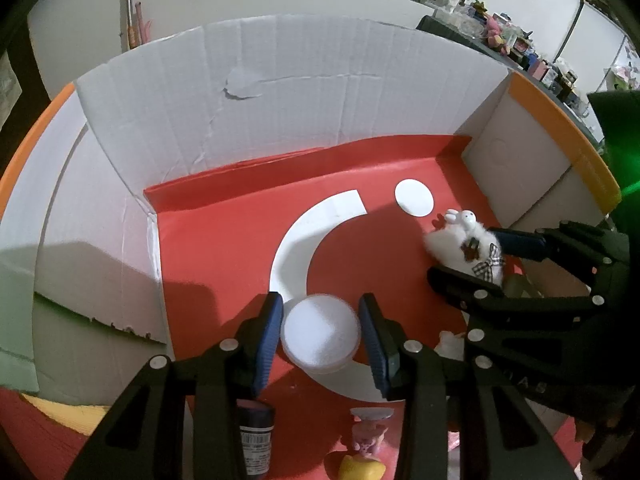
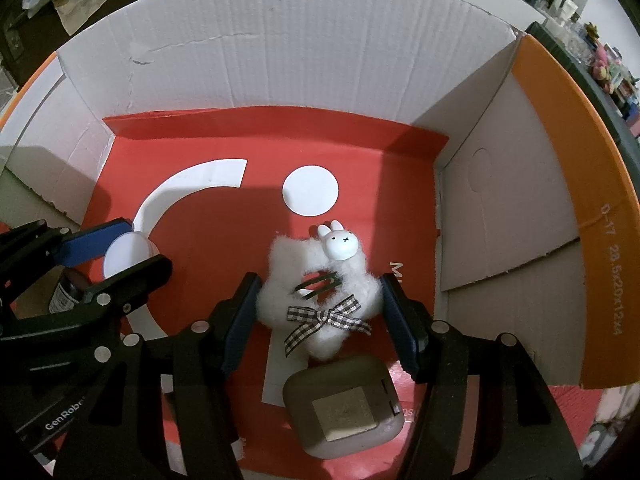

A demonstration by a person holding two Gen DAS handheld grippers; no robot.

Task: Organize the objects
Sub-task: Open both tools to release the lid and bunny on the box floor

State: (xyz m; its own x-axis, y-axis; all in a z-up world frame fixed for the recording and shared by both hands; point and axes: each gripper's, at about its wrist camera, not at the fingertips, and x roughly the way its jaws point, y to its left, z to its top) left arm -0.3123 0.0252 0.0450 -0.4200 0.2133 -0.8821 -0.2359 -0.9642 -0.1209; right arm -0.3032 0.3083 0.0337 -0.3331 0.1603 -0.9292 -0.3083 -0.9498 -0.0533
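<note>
Left wrist view: left tongs (image 1: 320, 334) straddle a white jar (image 1: 320, 332), spread; right tongs (image 2: 320, 320), also spread, bracket the fluffy clip (image 2: 318, 300) inside the box (image 2: 280, 60).

Open cardboard box (image 2: 280, 40), walls on the far side, left and right. On its floor:
- round jar (image 1: 320, 334) toward the left, between the left gripper's (image 1: 320, 340) fingers
- fluffy bunny clip (image 2: 320, 292) to the right of it, between the right gripper's (image 2: 320, 320) fingers, near the right wall
- small square case (image 2: 344, 404) just in front of the clip
- bottle (image 1: 256, 436), figurine (image 1: 368, 436) in front of the jar
</note>
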